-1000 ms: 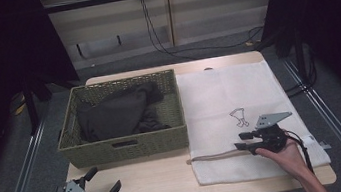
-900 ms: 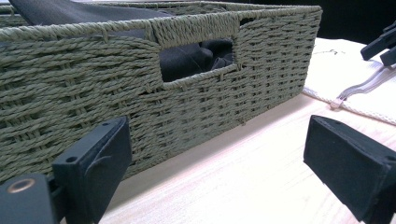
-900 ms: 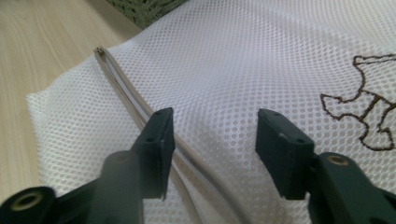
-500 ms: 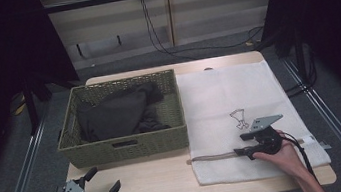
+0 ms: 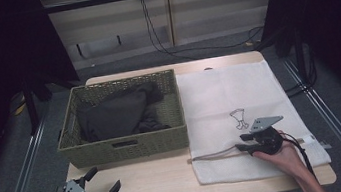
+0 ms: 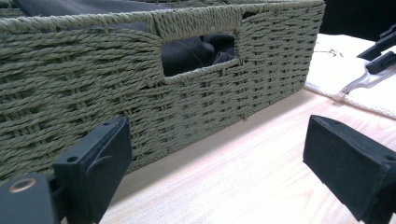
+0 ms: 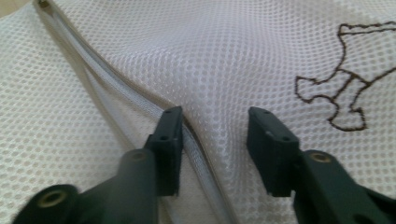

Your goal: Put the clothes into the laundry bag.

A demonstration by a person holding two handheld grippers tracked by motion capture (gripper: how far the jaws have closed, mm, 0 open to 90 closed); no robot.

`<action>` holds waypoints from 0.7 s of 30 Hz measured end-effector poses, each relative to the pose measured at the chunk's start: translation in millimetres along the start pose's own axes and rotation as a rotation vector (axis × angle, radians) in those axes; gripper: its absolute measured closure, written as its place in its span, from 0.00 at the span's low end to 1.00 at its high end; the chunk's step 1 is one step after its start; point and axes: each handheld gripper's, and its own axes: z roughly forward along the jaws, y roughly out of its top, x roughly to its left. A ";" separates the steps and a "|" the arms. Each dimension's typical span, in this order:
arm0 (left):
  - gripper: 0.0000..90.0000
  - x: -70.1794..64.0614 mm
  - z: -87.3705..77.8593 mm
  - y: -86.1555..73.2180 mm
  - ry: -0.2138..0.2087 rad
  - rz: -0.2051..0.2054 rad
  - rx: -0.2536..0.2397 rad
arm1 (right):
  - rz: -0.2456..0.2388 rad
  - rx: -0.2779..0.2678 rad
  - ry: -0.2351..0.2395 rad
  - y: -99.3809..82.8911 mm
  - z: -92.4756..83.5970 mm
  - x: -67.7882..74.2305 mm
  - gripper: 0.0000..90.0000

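One white mesh laundry bag [image 5: 241, 111] lies flat on the right half of the table [image 5: 170, 177]. One woven basket [image 5: 125, 148] stands on the left half and holds dark clothing [image 5: 115, 115].

Two grippers are present. The right gripper [image 7: 212, 140] rests on the bag's near edge at its zipper [image 7: 116, 88]; its jaws have just been closing and now bracket a raised fold of mesh without clearly pinching it. The left gripper [image 5: 101, 186] sits at the near left corner, jaws spread wide on nothing.

The table is light wood. Grey floor [image 5: 36, 160], floor rails and cables [image 5: 172, 50] surround it.
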 end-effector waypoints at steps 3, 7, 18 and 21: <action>0.09 0.5 -0.1 0.0 -0.003 0.002 0.004 | 0.009 -0.003 -0.012 0.0 -0.1 -2.1 0.78; 0.09 0.6 -0.1 -0.2 -0.004 0.000 0.004 | 0.037 -0.013 -0.030 -0.9 0.0 -6.0 0.92; 0.09 1.4 0.7 -0.8 0.000 -0.008 0.007 | 0.102 -0.074 0.008 -0.5 -3.6 -12.5 0.98; 0.09 1.2 0.1 -0.9 0.003 -0.013 0.006 | 0.111 -0.103 0.015 0.1 -8.3 -13.0 0.98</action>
